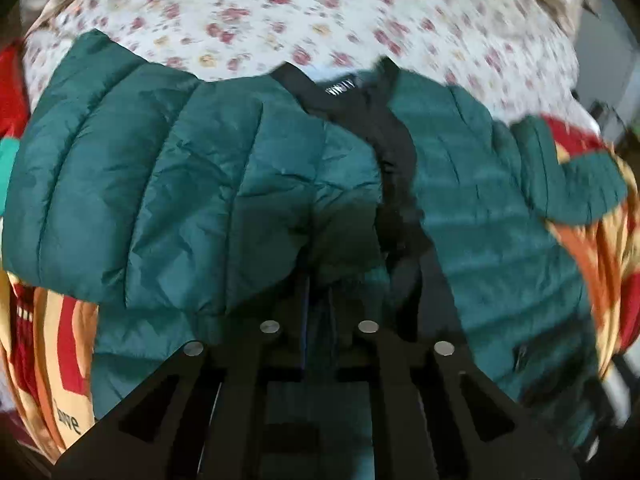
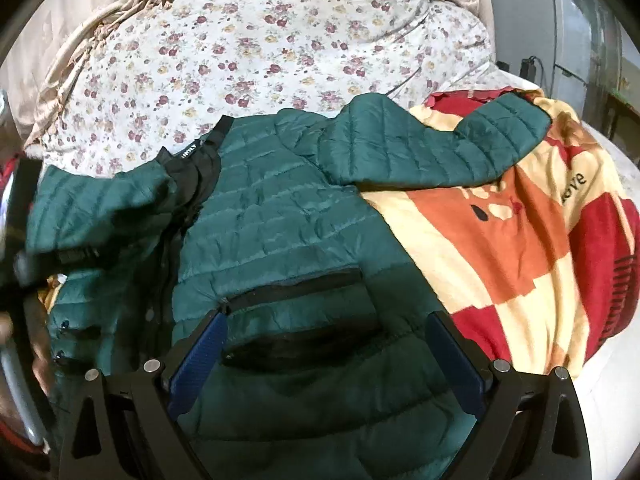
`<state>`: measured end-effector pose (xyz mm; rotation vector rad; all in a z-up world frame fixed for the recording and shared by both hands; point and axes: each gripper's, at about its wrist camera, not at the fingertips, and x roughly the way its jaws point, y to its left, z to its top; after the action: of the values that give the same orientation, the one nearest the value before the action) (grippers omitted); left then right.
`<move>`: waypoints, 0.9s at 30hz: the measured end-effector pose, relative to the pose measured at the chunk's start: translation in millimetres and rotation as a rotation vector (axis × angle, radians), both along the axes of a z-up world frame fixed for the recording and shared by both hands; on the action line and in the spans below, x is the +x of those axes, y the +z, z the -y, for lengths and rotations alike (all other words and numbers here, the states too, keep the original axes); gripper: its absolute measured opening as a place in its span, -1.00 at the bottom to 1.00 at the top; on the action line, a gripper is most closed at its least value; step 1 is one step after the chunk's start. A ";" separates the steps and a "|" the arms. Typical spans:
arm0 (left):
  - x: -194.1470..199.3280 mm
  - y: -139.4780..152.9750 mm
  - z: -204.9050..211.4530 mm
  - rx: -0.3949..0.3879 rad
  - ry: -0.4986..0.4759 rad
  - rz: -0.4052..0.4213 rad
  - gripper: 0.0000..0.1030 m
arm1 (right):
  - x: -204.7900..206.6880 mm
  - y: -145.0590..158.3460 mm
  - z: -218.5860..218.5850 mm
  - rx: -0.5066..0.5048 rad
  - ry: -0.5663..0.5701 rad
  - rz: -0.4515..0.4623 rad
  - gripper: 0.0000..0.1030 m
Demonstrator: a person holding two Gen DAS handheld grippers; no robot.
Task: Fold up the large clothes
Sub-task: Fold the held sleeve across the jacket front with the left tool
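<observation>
Left gripper (image 1: 318, 292) is pinched tight on a fold of the green puffer jacket (image 1: 208, 184), fabric bunched ahead of its fingertips. Right gripper (image 2: 326, 332) is spread wide, jacket pocket (image 2: 296, 286) lying between its blue pads (image 2: 200, 360).

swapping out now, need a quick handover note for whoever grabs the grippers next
Left gripper: shut on jacket fabric near the front zip.
Right gripper: open, over the pocket at the hem.
Jacket lies front up on the blanket, collar toward the floral sheet; one sleeve spread out over the blanket.
Done: laid out.
Left: fold in the sleeves, then the body.
</observation>
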<state>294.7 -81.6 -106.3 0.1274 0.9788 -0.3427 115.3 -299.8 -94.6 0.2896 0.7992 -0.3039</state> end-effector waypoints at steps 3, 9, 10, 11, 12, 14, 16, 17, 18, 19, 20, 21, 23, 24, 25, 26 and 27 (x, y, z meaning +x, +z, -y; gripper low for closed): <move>-18.1 2.9 -2.7 -0.013 -0.058 0.034 -0.78 | 9.1 2.0 2.6 0.077 0.038 0.002 0.91; -68.8 18.4 -27.9 -0.122 -0.096 0.067 -0.04 | 43.9 6.3 0.6 0.239 0.122 -0.017 0.91; -77.2 20.2 -34.0 -0.124 -0.089 0.088 0.03 | 50.5 7.3 -2.2 0.248 0.137 -0.018 0.91; -88.0 21.8 -39.2 -0.116 -0.077 0.115 0.18 | 59.0 8.5 -6.7 0.256 0.156 -0.017 0.91; -97.1 22.4 -45.2 -0.102 -0.057 0.142 0.29 | 67.1 9.0 -11.5 0.259 0.174 -0.014 0.91; -106.0 21.6 -54.1 -0.089 -0.021 0.171 0.31 | 89.1 9.8 -25.2 0.262 0.222 -0.003 0.91; -110.8 18.2 -63.2 -0.084 0.001 0.175 0.31 | 116.6 6.1 -42.4 0.284 0.279 -0.006 0.91; -111.6 15.3 -67.3 -0.085 0.014 0.172 0.31 | 129.2 2.4 -48.7 0.301 0.297 -0.016 0.91; -111.8 12.8 -70.2 -0.085 0.026 0.169 0.31 | 141.4 -2.2 -55.0 0.323 0.310 -0.028 0.91; -111.8 10.3 -72.9 -0.083 0.038 0.167 0.31 | 154.2 -7.8 -61.6 0.348 0.320 -0.041 0.91; -111.8 7.5 -75.7 -0.076 0.052 0.164 0.31 | 169.4 -15.4 -69.2 0.371 0.328 -0.063 0.91; -112.8 5.9 -78.8 -0.068 0.061 0.164 0.31 | 182.7 -23.2 -76.1 0.379 0.329 -0.091 0.88; -113.7 3.2 -83.5 -0.054 0.075 0.172 0.31 | 201.3 -36.2 -85.4 0.384 0.318 -0.134 0.53; -115.7 2.7 -87.0 -0.051 0.081 0.176 0.31 | 208.8 -41.6 -90.2 0.375 0.318 -0.157 -0.01; -116.3 2.2 -89.9 -0.049 0.086 0.180 0.31 | 214.8 -44.9 -93.5 0.370 0.322 -0.183 -0.14; -116.4 2.1 -91.9 -0.049 0.091 0.182 0.31 | 216.6 -44.5 -92.7 0.367 0.314 -0.193 -0.33; -116.9 2.0 -94.1 -0.051 0.094 0.183 0.31 | 216.0 -39.8 -89.1 0.376 0.307 -0.181 -0.57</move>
<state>177.9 12.5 -104.3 0.0645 0.7920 -0.2644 331.3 -210.8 -134.4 0.4892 1.0653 0.1147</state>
